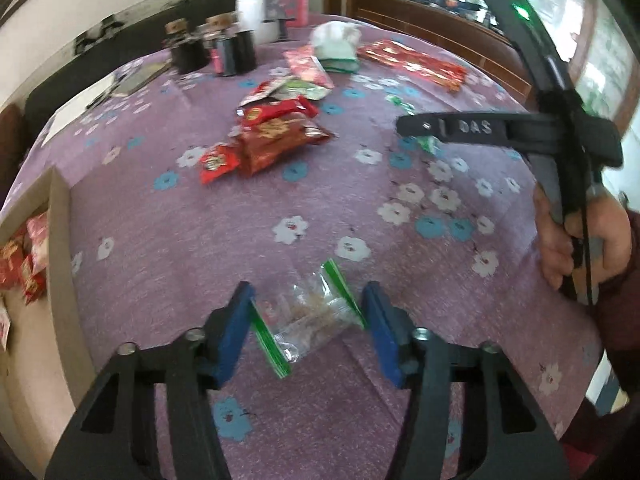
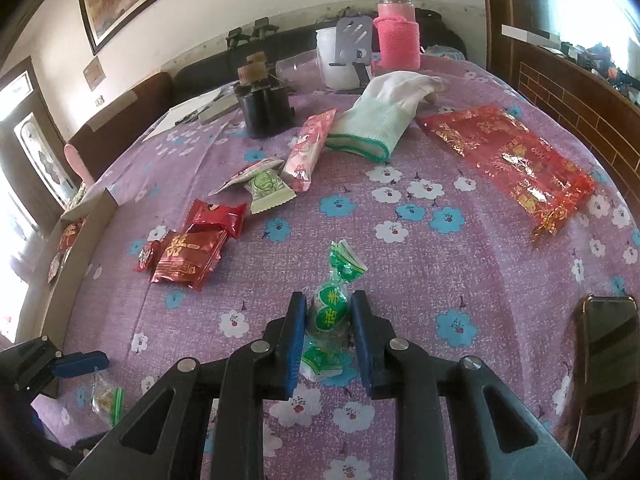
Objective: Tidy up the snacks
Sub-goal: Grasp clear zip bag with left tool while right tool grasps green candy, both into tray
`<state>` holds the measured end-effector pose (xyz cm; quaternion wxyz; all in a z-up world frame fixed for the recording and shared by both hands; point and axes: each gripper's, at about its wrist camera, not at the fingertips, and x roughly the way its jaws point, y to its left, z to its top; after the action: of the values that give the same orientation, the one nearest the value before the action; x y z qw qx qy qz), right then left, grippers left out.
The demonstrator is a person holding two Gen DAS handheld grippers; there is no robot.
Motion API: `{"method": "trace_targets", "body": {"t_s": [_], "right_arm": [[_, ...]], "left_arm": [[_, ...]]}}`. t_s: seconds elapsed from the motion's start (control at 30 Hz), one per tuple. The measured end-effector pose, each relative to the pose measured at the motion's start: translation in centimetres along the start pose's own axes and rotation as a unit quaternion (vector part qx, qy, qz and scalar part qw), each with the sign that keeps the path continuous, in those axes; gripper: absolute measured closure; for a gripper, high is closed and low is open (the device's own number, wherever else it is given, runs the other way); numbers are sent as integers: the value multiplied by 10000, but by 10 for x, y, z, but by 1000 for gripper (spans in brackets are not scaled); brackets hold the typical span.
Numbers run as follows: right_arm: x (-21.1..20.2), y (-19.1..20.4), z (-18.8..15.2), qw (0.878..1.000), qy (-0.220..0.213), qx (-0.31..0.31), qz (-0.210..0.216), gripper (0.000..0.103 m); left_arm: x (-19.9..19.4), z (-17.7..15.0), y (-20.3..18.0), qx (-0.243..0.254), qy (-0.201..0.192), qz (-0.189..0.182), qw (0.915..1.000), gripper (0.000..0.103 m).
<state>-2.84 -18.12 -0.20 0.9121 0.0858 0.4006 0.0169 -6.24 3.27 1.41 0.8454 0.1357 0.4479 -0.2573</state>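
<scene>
Clear green-edged packet [image 1: 310,316] lying slantwise between spread jaws of left gripper [image 1: 308,328]; right gripper [image 2: 329,336] jaws pinching green candy [image 2: 330,312] crosswise.

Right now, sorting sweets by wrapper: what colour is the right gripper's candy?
Green and white candy, clearest in the right wrist view.

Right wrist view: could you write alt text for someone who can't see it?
Blue jaws of the right gripper close around a green-and-white wrapped candy on a purple flowered tablecloth. Beyond lie red snack packets, a white glove and a pink-sleeved bottle.
</scene>
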Motion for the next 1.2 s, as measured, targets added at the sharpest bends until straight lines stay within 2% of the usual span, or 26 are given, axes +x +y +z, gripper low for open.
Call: {"method": "trace_targets", "body": {"t_s": [0.1,0.4,0.5,0.67,0.77,0.97,1.2], "right_arm": [[-1,0,0,10000,-42,22,-19,79],[-11,-3,0,9996,-273,115,-6,79],[-12,-1,-1,9995,-316,80,-5,79],[-29,16,3,9988,-394,17,282,79],[-41,46,13,9967,-367,-159,705,79],[-41,136,31,9865,-78,-754,1451,80],[-14,254,24,9656,428,-1488,2087,80]], "left_arm": [[-3,-4,1,-143,-94,144,9997,54],[-51,-14,39,-1130,-536,-15,9921,54],[-72,-19,68,-1428,-613,183,9877,54],[-96,-36,140,-1957,-547,993,9741,54],[-96,-45,184,-2355,-377,1191,9638,54],[-74,-60,245,-3092,-118,1113,9444,54],[-50,-52,271,-3312,71,1101,9371,54]]}}
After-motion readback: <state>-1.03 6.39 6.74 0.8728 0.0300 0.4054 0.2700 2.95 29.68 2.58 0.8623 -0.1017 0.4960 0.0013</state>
